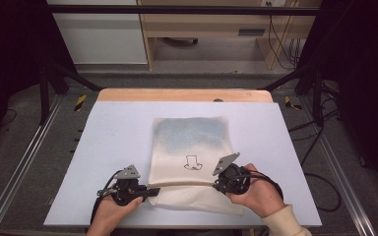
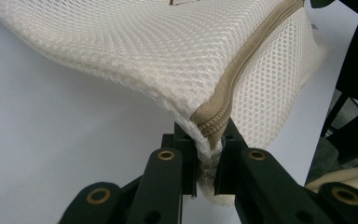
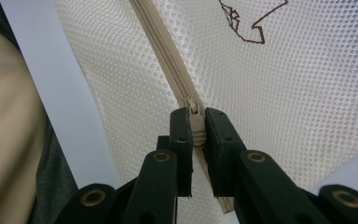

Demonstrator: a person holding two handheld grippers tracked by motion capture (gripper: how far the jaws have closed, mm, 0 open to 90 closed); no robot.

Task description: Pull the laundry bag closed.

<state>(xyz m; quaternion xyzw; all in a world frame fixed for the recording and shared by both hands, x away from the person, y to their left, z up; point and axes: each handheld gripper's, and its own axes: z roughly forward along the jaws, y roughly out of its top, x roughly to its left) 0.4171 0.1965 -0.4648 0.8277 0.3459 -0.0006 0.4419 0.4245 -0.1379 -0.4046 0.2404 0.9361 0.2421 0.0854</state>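
**Running the zip along the mesh bag**

We have the cream mesh bag (image 1: 191, 147) lying flat near the front edge of the pale worktop (image 1: 113, 128), its tan zip (image 3: 168, 60) running across the near end. Our left gripper (image 1: 152, 191) is clenched on the bag's corner where the zip ends (image 2: 209, 128), lifting it slightly off the worktop. Our right gripper (image 1: 217, 184) is clenched on the zip slider (image 3: 195, 122), fingers (image 3: 181, 135) either side of it. To do this well, we keep the left hand as a firm anchor and draw the slider straight along the teeth (not upward, which would bunch the mesh). We keep the zip line taut between the two hands, and move slowly so the slider doesn't slip out.
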